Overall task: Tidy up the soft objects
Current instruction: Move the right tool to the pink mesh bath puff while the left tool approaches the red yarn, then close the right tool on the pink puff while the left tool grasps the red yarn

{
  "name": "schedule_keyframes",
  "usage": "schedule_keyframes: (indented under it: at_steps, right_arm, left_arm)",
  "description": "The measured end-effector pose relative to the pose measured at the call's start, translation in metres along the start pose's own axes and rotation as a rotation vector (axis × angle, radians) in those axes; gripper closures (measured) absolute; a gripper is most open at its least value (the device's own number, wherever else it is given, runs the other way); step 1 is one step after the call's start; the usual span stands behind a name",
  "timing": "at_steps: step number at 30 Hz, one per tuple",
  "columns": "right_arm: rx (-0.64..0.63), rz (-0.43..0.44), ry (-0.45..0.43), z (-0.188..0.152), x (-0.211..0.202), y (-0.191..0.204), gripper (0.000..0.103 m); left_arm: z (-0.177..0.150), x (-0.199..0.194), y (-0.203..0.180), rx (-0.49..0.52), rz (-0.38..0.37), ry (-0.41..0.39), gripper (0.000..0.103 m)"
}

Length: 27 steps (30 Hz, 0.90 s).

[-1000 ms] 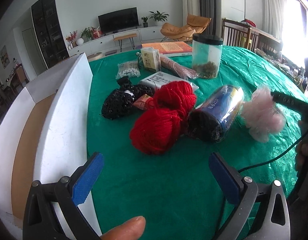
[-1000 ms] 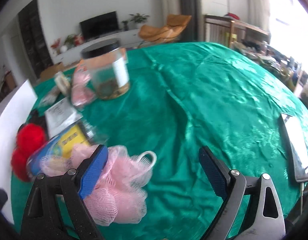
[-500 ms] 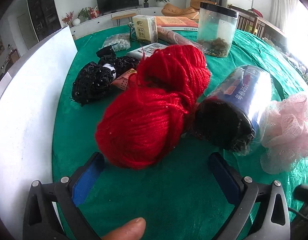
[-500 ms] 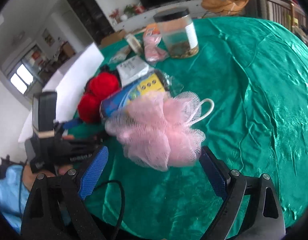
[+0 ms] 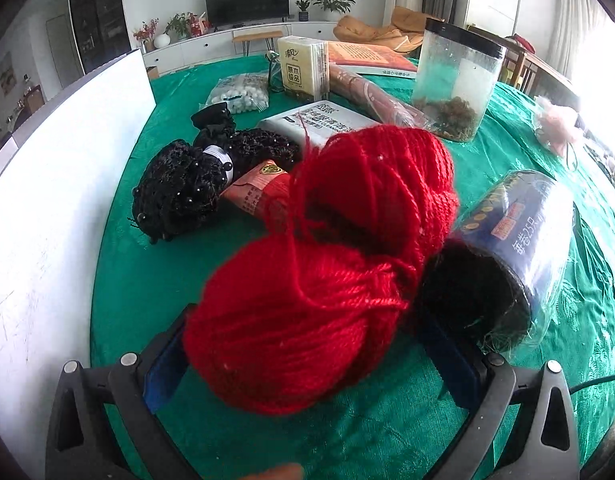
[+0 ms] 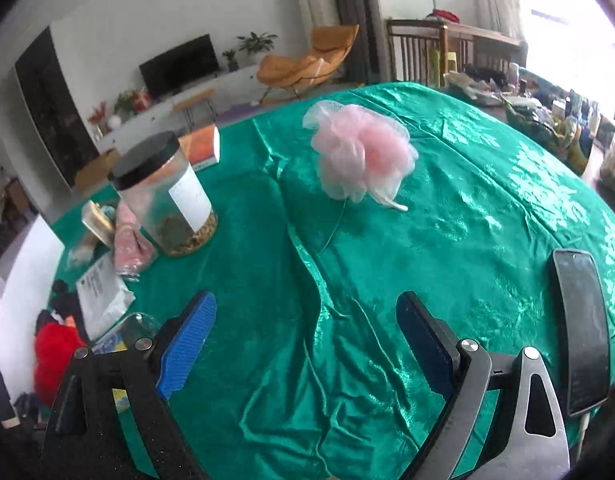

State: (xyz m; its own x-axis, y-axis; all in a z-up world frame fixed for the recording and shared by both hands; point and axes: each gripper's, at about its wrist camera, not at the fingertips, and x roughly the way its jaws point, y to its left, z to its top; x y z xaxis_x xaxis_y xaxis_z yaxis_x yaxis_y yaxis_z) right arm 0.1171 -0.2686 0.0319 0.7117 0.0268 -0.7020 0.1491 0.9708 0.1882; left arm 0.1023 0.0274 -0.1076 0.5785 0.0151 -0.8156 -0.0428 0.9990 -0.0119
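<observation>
A red yarn skein lies on the green tablecloth, its near end between the blue pads of my left gripper, which stands wide open around it. I cannot tell whether the pads touch it. A black beaded net bundle sits left of the yarn. A pink mesh bath pouf rests far out on the cloth, well ahead of my right gripper, which is open with nothing between its fingers. The pouf also shows at the far right in the left wrist view.
A blue-wrapped roll of black bags touches the yarn's right side. Behind stand a clear jar, a tissue pack, a wipes pack and a book. A white board lines the left. A phone lies at the right.
My left gripper has advanced until the red yarn sits between its fingers. The pink pouf, earlier close in front of my right gripper beside the roll, now lies far out on the cloth.
</observation>
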Motion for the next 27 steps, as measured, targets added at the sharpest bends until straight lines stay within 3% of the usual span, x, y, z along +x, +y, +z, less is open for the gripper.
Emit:
schedule_keyframes:
  at_steps: [3, 6, 9, 14, 27]
  right_arm:
    - [0.075, 0.039, 0.025, -0.025, 0.000, -0.011, 0.010]
    - [0.116, 0.033, 0.137, -0.035, 0.007, -0.015, 0.010]
    - [0.023, -0.082, 0.195, -0.038, 0.027, -0.003, 0.009]
    - [-0.123, -0.199, 0.194, -0.043, 0.038, 0.019, 0.009]
    - [-0.108, -0.189, 0.161, -0.043, 0.041, 0.022, 0.005]
  left_arm:
    - [-0.001, 0.000, 0.000, -0.005, 0.005, -0.002, 0.000]
    - [0.000, 0.000, 0.000, -0.005, 0.006, -0.002, 0.000]
    - [0.001, 0.001, 0.000, -0.006, 0.006, -0.002, 0.000]
    - [0.000, 0.000, 0.001, -0.005, 0.007, -0.002, 0.000]
    - [0.000, 0.001, 0.000, -0.005, 0.007, -0.003, 0.000]
